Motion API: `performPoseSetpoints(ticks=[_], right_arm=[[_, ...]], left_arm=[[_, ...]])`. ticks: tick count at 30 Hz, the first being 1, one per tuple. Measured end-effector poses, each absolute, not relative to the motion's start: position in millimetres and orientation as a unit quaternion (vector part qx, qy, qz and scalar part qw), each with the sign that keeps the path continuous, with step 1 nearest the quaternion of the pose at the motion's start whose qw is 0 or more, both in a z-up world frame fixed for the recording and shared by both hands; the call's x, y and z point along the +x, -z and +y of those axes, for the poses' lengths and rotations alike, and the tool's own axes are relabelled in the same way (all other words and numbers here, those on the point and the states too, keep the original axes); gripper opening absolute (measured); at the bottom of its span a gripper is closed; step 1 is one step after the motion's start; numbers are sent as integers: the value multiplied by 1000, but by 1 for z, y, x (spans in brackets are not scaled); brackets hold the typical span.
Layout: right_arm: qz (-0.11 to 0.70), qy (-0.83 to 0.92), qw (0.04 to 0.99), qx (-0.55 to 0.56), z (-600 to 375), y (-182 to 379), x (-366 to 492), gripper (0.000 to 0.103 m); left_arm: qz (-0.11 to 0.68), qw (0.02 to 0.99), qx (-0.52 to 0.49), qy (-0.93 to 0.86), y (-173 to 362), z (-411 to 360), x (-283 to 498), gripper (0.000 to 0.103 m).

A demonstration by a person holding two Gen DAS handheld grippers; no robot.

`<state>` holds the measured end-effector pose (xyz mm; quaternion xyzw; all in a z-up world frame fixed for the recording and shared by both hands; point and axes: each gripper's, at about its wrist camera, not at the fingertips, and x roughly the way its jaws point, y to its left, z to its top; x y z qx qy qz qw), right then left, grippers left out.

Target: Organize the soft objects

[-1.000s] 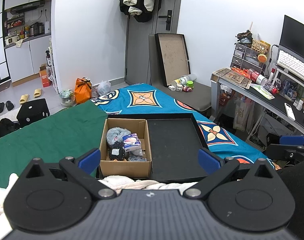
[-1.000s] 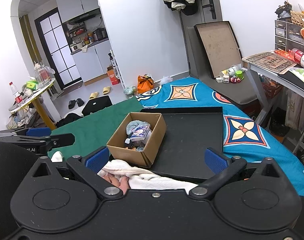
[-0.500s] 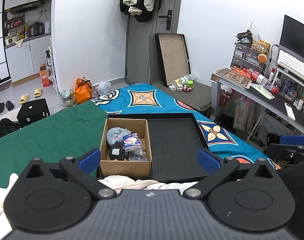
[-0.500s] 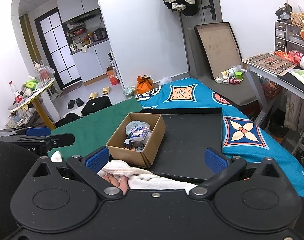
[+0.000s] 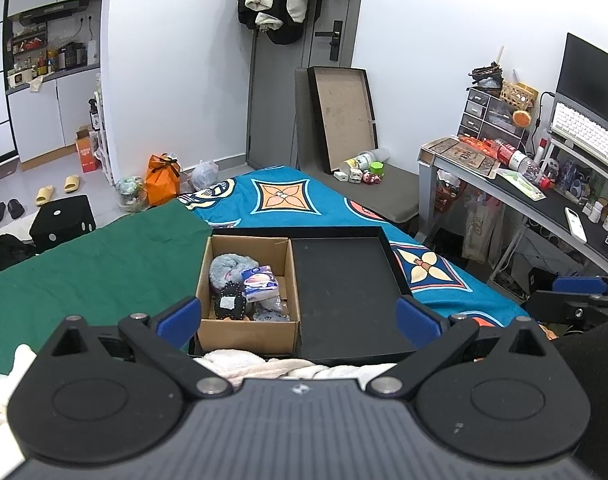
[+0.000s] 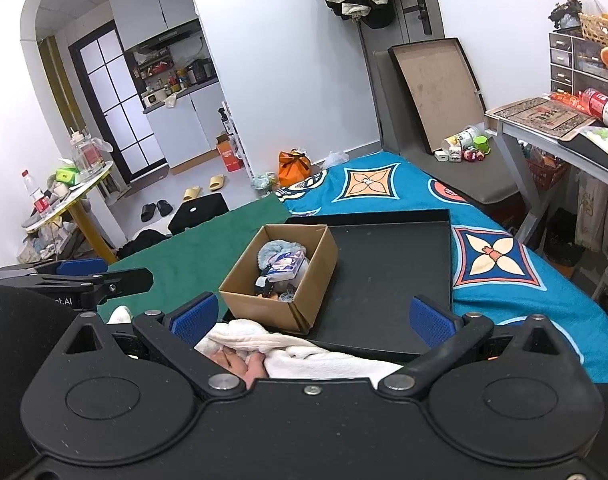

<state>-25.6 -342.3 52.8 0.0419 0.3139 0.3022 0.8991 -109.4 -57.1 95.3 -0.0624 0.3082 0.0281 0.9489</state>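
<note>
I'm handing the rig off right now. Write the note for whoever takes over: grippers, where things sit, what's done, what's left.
Left gripper: open, empty, held above the near edge of the tray.
Right gripper: open, empty, same height.
Cardboard box stands in the left part of the black tray on the bed. It holds a fluffy blue-grey item, a tissue pack and a dark plush.
The rest of the tray is bare.
White towel lies bunched just below both grippers, outside the tray; probably next to sort.
</note>
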Motion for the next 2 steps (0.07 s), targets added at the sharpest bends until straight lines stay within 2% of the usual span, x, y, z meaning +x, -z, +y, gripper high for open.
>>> performPoseSetpoints(ticks=[2], right_arm=[[315, -303, 898, 46, -342, -52, -26, 103]], left_arm=[[307, 949, -66, -25, -96, -55, -110, 103]])
